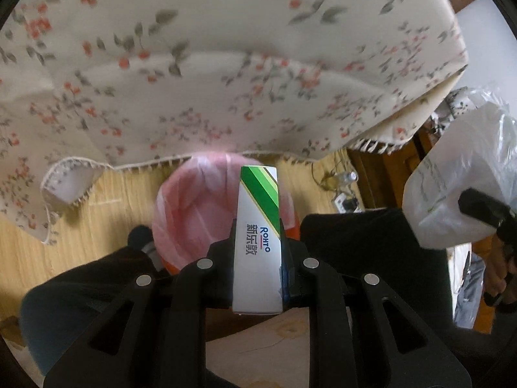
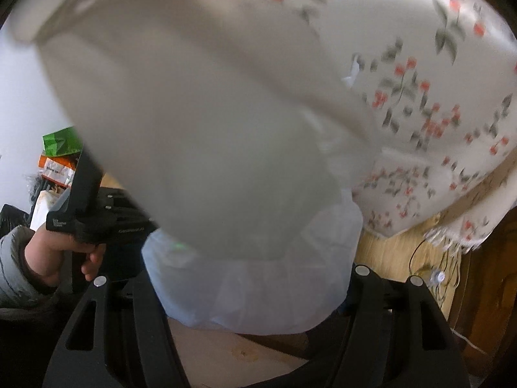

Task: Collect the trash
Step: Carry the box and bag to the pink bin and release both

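left wrist view: the left gripper [image 1: 258, 258] is closed on a white and green carton [image 1: 258, 242]; the long axis of the carton runs forward along the fingers.
bin: a bin with pink liner [image 1: 194, 213] stands on the wooden floor [image 1: 122, 194], directly ahead of and below the carton tip, half under the edge of the flowered cloth [image 1: 226, 80].
right wrist view: the right gripper [image 2: 255, 278] holds a large white plastic container [image 2: 200, 135], blurred and very close to the lens; its bottom sits between the fingers.
bag: a thin white bag [image 2: 258, 291] lies under the container, just over the fingers.
key relation: i judge the left gripper is nearer to the bin, so the carton likely drops first, with a small move forward.
risk: the container is wide and may slip.
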`<action>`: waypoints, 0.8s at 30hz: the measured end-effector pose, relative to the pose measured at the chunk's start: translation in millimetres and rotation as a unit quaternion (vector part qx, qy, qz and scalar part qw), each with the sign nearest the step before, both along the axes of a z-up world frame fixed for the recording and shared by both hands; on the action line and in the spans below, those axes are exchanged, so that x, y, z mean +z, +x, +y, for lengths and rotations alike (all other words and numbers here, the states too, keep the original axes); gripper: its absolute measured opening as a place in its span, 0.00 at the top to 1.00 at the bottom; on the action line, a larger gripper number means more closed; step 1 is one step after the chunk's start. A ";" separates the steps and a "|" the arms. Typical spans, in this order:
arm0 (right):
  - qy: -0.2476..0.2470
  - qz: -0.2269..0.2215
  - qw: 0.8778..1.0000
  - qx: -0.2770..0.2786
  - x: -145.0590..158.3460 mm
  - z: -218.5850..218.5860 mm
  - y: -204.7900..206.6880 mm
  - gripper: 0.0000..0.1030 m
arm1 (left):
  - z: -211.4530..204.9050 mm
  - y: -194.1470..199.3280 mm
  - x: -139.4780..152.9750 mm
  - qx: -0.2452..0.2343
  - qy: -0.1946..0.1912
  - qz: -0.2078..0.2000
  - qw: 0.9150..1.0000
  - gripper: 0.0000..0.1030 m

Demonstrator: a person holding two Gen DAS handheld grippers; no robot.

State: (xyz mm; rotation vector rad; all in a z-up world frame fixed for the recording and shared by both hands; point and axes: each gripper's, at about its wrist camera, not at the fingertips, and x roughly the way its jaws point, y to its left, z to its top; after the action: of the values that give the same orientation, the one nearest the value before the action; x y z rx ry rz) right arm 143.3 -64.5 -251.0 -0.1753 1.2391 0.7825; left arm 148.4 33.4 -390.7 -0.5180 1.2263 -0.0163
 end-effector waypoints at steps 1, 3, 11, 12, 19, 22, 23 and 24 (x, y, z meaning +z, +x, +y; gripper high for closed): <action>-0.005 0.008 1.000 0.002 -5.9 1.0 3.4 0.37 | -0.2 1.6 -5.9 -0.001 -0.001 0.004 1.000 0.82; -0.013 0.022 1.000 0.004 -21.8 2.5 3.3 0.37 | -1.3 5.5 -15.9 -0.001 -0.005 0.011 1.000 0.82; -0.039 0.070 0.997 0.012 -72.8 7.2 -3.5 0.37 | 1.6 7.3 -33.1 0.000 -0.014 0.021 1.000 0.82; -0.041 0.075 0.996 0.013 -78.5 6.9 -3.4 0.37 | 3.1 7.6 -35.3 0.001 -0.015 0.021 1.000 0.82; -0.050 0.097 0.994 0.018 -106.5 17.6 -4.3 0.37 | 9.7 8.1 -40.1 0.010 -0.016 0.022 1.000 0.79; -0.049 0.105 0.993 0.021 -114.0 20.1 -4.5 0.36 | 12.6 8.2 -37.8 0.013 -0.015 0.016 1.000 0.60; -0.048 0.107 0.993 0.021 -115.8 20.5 -4.4 0.36 | 13.3 8.0 -36.0 0.013 -0.012 0.014 1.000 0.48; -0.047 0.108 0.993 0.021 -118.3 21.0 -3.9 0.35 | 14.1 8.2 -32.8 0.014 -0.009 0.010 1.000 0.37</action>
State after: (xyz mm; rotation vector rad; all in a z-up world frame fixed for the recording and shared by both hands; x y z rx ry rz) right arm 139.5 -43.5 -369.3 -0.1965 1.4830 0.7952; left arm 156.6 47.5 -423.5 -0.5533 1.2401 0.0016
